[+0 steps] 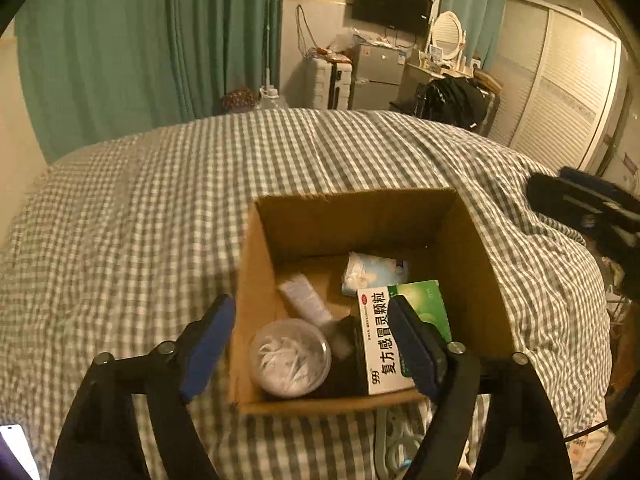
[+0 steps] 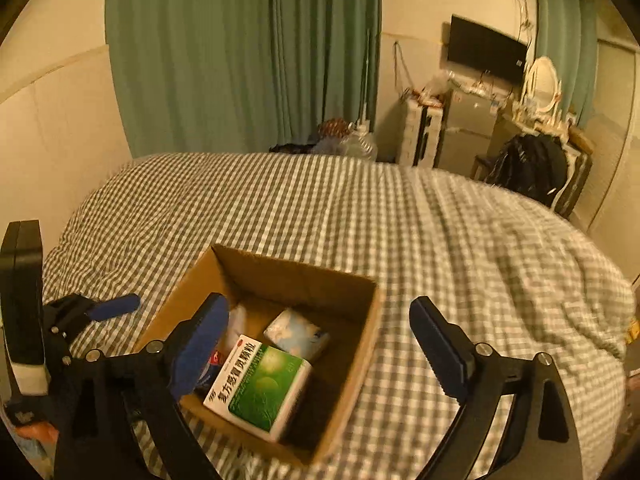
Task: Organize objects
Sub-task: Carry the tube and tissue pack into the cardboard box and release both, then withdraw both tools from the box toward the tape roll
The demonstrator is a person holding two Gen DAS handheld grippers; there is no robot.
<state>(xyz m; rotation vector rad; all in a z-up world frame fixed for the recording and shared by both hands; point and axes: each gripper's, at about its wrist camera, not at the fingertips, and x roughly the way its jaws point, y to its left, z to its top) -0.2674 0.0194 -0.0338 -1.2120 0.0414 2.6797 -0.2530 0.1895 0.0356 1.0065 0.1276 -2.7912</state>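
Overhead, both grippers hang above an open cardboard box (image 1: 360, 220) set on a bed with a grey-and-white checked cover (image 1: 140, 208).

Left gripper (image 1: 312, 344): blue-padded fingers spread wide, nothing between them. Left pad sits outside the box's wall at 9 o'clock; right pad overlaps the medicine box in view.

Right gripper (image 2: 320, 344): fingers likewise spread, empty. Its left pad hangs over the box's near-left corner; the right pad is over bare cover at 3 o'clock of the box.

Box contents, left wrist view:
- green-and-white medicine box (image 1: 380, 340) with Chinese lettering, at 4 to 5 o'clock inside, leaning on the right side, one end raised.
- round clear tub (image 1: 290, 356) of white cotton swabs at 7 o'clock, against the near wall.
- white tube (image 1: 306, 298) lying near the centre, angled toward 11 o'clock.
- pale blue-and-white soft packet (image 1: 372, 274) at 1 o'clock, near the far wall.
- something dark (image 1: 348, 356) between tub and medicine box; cannot tell what it is.

Right wrist view: the left gripper's blue fingertip shows at 9 o'clock, beside the box.

Room beyond: green curtains (image 1: 120, 40), wall-mounted screen (image 1: 392, 6) at 1 o'clock.
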